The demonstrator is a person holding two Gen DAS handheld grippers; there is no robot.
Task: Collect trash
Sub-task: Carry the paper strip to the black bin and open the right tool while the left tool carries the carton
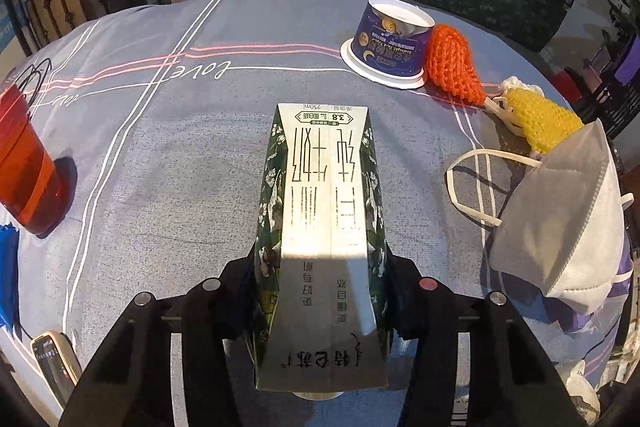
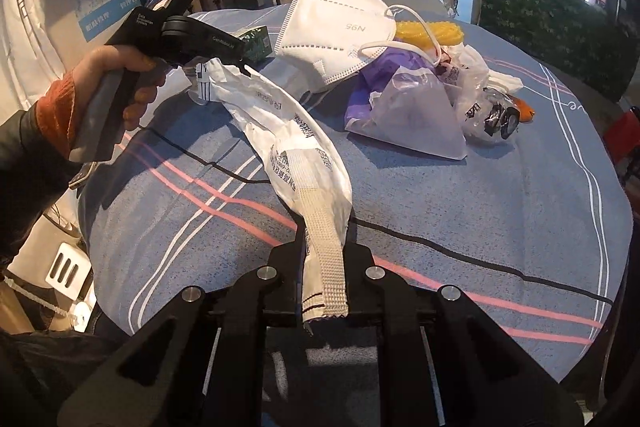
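Observation:
My left gripper [image 1: 322, 267] is shut on a green and white milk carton [image 1: 320, 219] and holds it lengthwise above the grey-blue tablecloth [image 1: 168, 163]. The carton's green end [image 2: 256, 41] shows beside the left gripper's body in the right wrist view. My right gripper [image 2: 324, 247] is shut on the sealed end of a crumpled white wrapper [image 2: 296, 143], which stretches away over the cloth. A white N95 mask [image 2: 332, 31] lies on a purple bag [image 2: 372, 95]. The mask also shows in the left wrist view [image 1: 560, 219].
An upturned blue yogurt cup [image 1: 390, 41], an orange foam net [image 1: 452, 63] and a yellow foam net [image 1: 540, 119] lie at the far right. A red cup [image 1: 24, 163] stands left. Clear plastic bags [image 2: 480, 99] lie by the mask. A phone [image 1: 54, 367] lies near.

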